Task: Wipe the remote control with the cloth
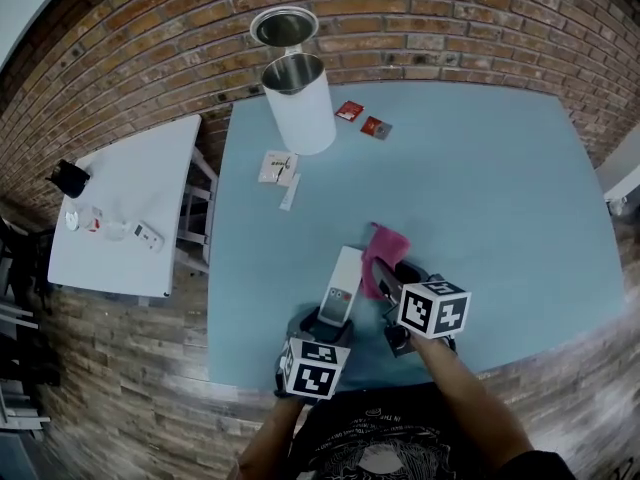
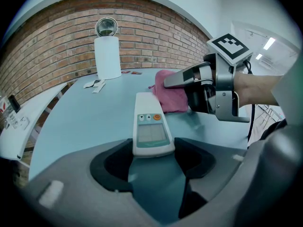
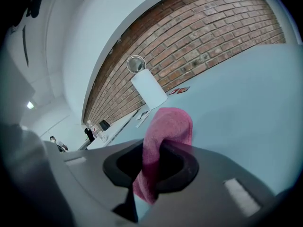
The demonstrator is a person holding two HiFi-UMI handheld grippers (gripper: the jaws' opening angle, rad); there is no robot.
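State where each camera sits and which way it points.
Head view: on the person's head, steeply down at the table; left gripper, right gripper and forearms show.
Left gripper view: on the left gripper, along jaws clamping the remote control; right gripper shows.
Right gripper view: on the right gripper, along jaws pinching the cloth.
Shared: the white cylinder.

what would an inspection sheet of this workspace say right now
surface: blue table, flat.
job's things: remote control lies flat; pink cloth at its right, contact unclear.
clutter: white canister, red packets, paper slips, all at the far side.
grippers: left gripper shut on the remote's near end; right gripper shut on the cloth.
cables: dark cable by the right gripper.
surroundings: brick wall; white side table with small items.
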